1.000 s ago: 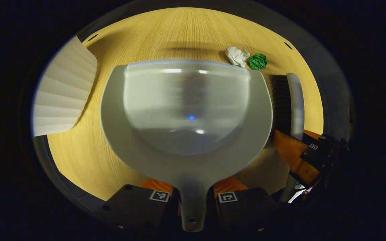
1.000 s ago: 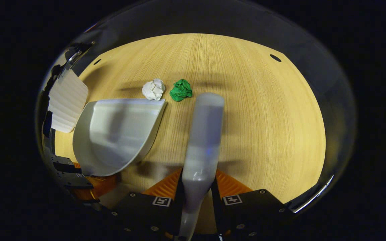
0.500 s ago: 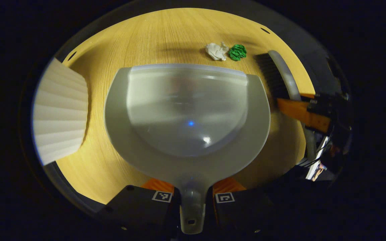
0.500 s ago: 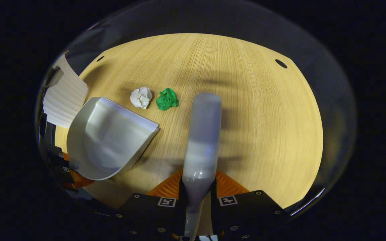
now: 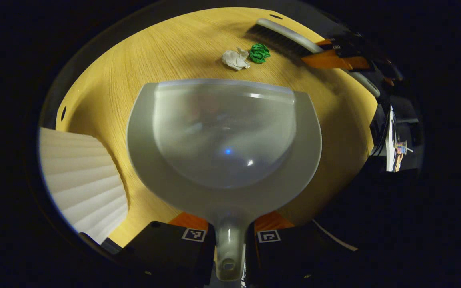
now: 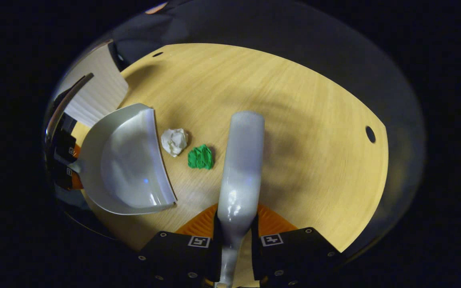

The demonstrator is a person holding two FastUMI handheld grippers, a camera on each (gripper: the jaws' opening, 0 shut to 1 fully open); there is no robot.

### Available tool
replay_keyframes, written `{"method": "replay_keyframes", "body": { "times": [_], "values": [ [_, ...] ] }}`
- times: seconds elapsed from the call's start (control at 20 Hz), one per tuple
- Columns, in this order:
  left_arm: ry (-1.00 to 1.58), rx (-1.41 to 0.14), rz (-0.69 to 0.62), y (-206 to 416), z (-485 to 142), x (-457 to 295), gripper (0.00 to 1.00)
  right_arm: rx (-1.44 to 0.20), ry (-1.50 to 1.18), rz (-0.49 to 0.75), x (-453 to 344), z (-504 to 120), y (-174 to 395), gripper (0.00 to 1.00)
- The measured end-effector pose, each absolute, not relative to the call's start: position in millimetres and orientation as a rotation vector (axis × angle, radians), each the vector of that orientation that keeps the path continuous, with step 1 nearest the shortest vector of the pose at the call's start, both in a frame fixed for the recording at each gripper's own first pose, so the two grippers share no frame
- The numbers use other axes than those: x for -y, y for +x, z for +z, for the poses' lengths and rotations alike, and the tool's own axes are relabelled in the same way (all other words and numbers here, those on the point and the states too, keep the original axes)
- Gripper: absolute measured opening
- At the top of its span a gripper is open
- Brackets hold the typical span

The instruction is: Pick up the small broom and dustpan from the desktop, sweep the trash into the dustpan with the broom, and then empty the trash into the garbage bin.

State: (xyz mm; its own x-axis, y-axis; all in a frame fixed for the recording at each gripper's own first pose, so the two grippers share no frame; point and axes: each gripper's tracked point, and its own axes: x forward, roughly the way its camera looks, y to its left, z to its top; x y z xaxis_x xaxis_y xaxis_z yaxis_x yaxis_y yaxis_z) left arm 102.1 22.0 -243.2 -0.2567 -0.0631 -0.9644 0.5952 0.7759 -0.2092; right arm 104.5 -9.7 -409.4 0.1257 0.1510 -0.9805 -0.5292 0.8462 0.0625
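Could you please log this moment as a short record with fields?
left gripper: shut on dustpan handle
dustpan: mouth facing the trash
right gripper: shut on broom handle
broom: beside the green wad, on the side away from the dustpan
white paper wad: on the desktop, near the dustpan lip
green paper wad: next to the white wad
desktop: light wood
white ribbed bin: beside the dustpan
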Motion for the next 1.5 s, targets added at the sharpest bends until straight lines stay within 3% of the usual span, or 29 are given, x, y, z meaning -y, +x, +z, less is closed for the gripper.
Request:
{"method": "replay_keyframes", "body": {
  "times": [0.5,0.65,0.7,1.1,1.5],
  "values": [
    [0.412,-1.709,-0.730,94.8,-250.3,-26.9,0.32,-1.402,-0.360,0.922,-54.1,-390.3,90.4,0.31],
    [0.385,-1.697,-0.699,95.3,-249.4,-23.5,0.33,-1.414,-0.340,0.973,-72.5,-379.4,105.3,0.31],
    [0.370,-1.701,-0.684,93.9,-250.9,-22.7,0.32,-1.409,-0.342,0.943,-61.8,-378.1,85.6,0.31],
    [0.200,-1.724,-0.460,90.2,-246.6,15.3,0.32,-1.434,-0.186,0.503,-2.4,-379.8,161.4,0.31],
    [-0.022,-1.776,-0.176,99.6,-279.3,67.9,0.32,-1.500,-0.083,0.250,25.5,-375.2,120.9,0.31]
  ]
}}
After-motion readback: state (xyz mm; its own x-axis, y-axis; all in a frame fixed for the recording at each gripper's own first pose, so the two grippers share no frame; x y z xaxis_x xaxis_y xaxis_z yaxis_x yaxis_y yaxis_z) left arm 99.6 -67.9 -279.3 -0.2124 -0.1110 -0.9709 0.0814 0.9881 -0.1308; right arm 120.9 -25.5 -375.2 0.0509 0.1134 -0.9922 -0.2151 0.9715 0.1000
